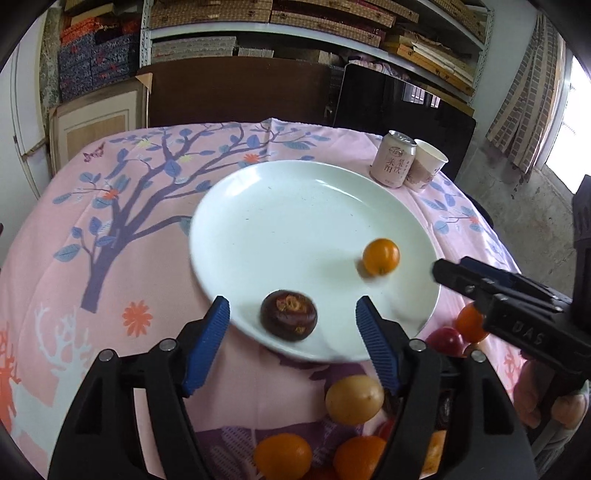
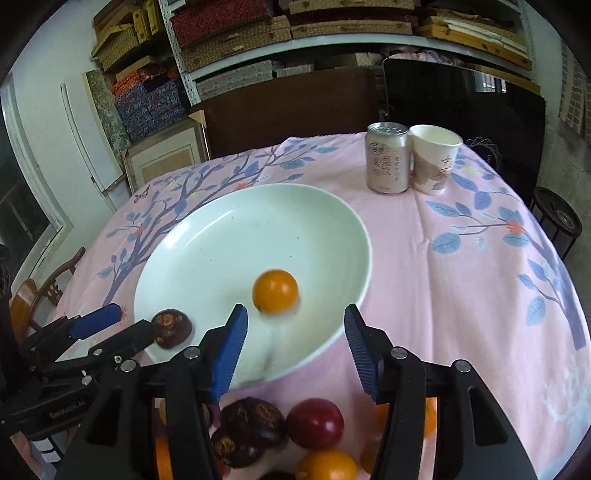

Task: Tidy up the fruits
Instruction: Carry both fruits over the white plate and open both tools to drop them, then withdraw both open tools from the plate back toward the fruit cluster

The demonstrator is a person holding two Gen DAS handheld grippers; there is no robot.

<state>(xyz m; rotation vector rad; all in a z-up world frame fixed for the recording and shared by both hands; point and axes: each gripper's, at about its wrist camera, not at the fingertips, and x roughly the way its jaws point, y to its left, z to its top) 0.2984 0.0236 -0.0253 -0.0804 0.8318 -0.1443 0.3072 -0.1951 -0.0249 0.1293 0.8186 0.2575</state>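
Left wrist view, near edge: the left gripper (image 1: 291,314) has its blue pads (image 1: 205,347) spread wide with nothing between them. Low in the frame, under and between the fingers, loose fruit lies on the pink tablecloth (image 1: 74,258): a yellow fruit (image 1: 354,399), two orange fruits at bottom centre (image 1: 282,456), and a red fruit (image 1: 445,341) beside another orange one at lower right.

Just past the pad tips, a dark brown fruit (image 1: 289,315) sits on the near edge of the white plate (image 1: 280,221); its outline is slightly blurred. A small orange fruit (image 1: 381,256) rests on the right part of the plate, well apart from the brown one.

The right gripper (image 1: 448,271) enters from the right edge, tips near the plate rim; from this angle I cannot tell the gap.

Right wrist view: the right gripper (image 2: 295,325) stands wide, empty, straddling the plate's near rim (image 2: 343,325). Orange fruit (image 2: 275,291) lies just beyond the left pad, blurred. Below the fingers: two dark brown fruits (image 2: 251,417), a red fruit (image 2: 314,422), an orange one (image 2: 327,466). The left gripper (image 2: 129,325) shows at lower left, the plated brown fruit (image 2: 171,329) at its tips.

Far side, upper right of both frames: a pink can (image 1: 392,159) touching a paper cup (image 1: 424,164). Behind the table: shelves of boxes (image 1: 258,22).
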